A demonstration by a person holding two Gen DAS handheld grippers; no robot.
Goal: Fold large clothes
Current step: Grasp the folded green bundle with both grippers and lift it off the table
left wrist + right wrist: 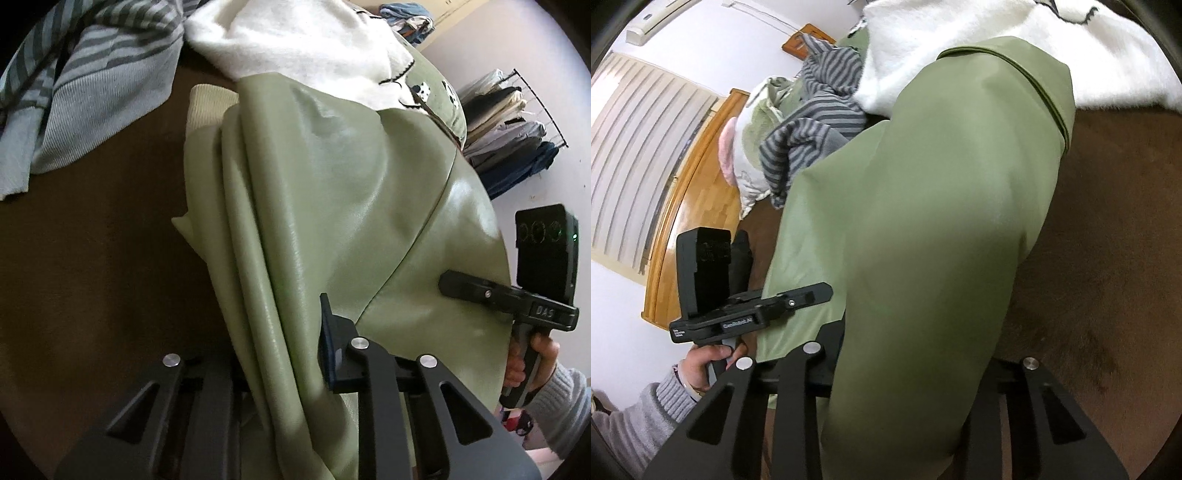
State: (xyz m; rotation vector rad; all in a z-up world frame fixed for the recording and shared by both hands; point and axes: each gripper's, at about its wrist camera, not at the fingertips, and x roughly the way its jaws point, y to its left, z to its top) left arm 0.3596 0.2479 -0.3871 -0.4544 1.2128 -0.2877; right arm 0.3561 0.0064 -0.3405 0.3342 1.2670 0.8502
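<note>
A large green leather-like jacket [332, 192] with white fleece lining [295, 40] hangs over a brown surface [92, 240]. My left gripper [295, 354] is shut on a bunched fold of the jacket's edge; one finger [332, 343] shows beside the cloth. My right gripper [905, 354] is shut on another part of the same jacket [923, 184], whose cloth drapes over its fingers. Each gripper shows in the other's view: the right gripper [509, 295] at the jacket's right edge, the left gripper [768, 306] at its left edge.
A blue-grey striped knit [74, 81] lies at the far left of the brown surface [1108, 221]. It also shows bunched [816, 110] beside a pale cushion [753, 147]. A rack of hanging clothes [509, 133] stands by the wall. A wooden bed frame [698, 206] runs behind.
</note>
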